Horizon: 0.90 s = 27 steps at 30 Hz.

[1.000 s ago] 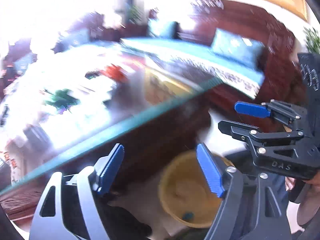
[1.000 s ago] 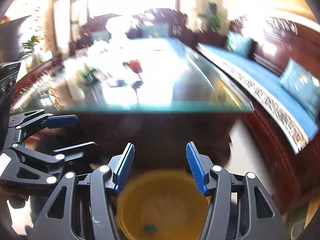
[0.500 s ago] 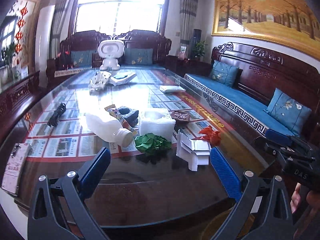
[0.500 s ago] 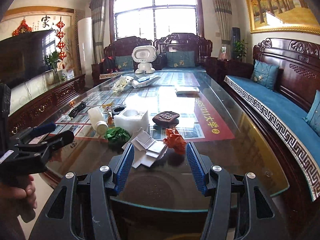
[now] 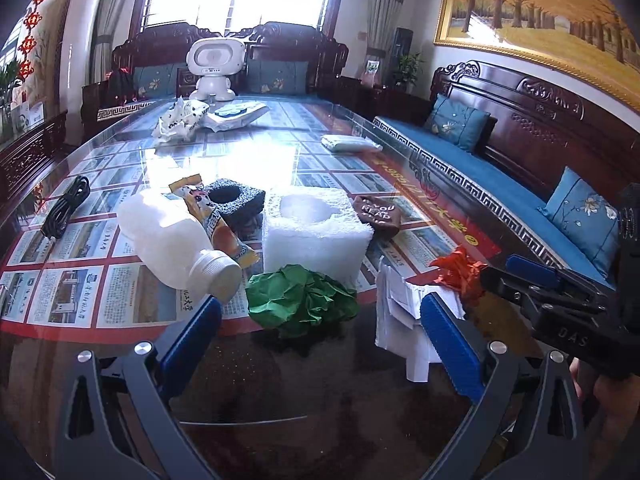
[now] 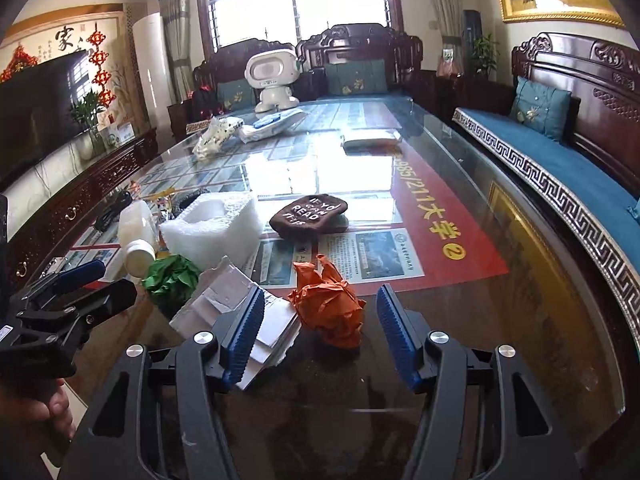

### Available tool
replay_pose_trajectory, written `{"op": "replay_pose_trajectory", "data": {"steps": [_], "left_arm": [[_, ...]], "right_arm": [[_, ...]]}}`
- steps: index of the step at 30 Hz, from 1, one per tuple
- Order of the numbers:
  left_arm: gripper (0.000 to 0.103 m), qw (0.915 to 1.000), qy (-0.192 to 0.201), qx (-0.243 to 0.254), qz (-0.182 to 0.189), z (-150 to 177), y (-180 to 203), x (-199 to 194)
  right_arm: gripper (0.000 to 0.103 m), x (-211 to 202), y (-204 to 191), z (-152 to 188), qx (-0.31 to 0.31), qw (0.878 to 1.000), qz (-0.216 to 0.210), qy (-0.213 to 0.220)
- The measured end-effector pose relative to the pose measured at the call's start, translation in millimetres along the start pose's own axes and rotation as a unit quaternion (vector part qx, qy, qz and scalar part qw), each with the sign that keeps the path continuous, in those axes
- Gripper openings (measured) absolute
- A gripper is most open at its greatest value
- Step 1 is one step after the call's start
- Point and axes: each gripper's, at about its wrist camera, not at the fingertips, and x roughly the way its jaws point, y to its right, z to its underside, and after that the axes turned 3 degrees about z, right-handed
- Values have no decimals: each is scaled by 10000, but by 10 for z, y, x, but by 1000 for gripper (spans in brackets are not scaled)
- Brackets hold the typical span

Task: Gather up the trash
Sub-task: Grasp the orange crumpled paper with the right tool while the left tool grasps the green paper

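Trash lies on the near end of a glass table (image 5: pixel 320 400). My left gripper (image 5: pixel 320 344) is open and empty, just short of a crumpled green paper (image 5: pixel 300 300). Around the paper lie a white plastic bottle (image 5: pixel 172 240), a snack wrapper (image 5: pixel 216 224), a white foam block (image 5: pixel 316 228), a black foam ring (image 5: pixel 236 200) and folded white cardboard (image 5: pixel 400 320). My right gripper (image 6: pixel 320 332) is open and empty, its fingers either side of a crumpled orange paper (image 6: pixel 328 304), which also shows in the left wrist view (image 5: pixel 456 268). The cardboard (image 6: pixel 236 304) touches its left finger.
A brown pad with white lettering (image 6: pixel 308 216), a black cable (image 5: pixel 64 208), a white robot toy (image 6: pixel 274 76) and plastic bags (image 5: pixel 180 120) lie farther along the table. A carved wooden sofa with blue cushions (image 6: pixel 560 168) runs along the right. A TV cabinet (image 6: pixel 60 208) stands left.
Both grippers swung up from a yellow bin on the floor to the tabletop and moved in toward the trash. Both stayed open and empty.
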Motion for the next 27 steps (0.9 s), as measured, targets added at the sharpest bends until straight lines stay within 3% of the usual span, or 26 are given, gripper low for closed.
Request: {"op": "replay_pose_trajectory", "data": {"steps": [5, 6, 7, 14, 21, 27], "left_arm": [[99, 9998, -146, -116, 99, -2, -25, 139], [99, 9997, -169, -116, 112, -2, -20, 156], [99, 9997, -192, -99, 112, -3, -15, 170], [99, 9996, -190, -206, 34, -45, -31, 271], [99, 9962, -288, -804, 157, -73, -179, 412], [99, 9897, -644, -1268, 161, -66, -254, 587]], "right_arm": [[54, 206, -3, -6, 6, 9997, -53, -235], [45, 240, 16, -12, 24, 9996, -56, -273], [30, 254, 34, -9, 48, 9995, -82, -301], [26, 99, 160, -19, 229, 9996, -139, 51], [26, -16, 203, -77, 202, 9995, -126, 225], [26, -26, 218, -81, 268, 9990, -250, 243]]}}
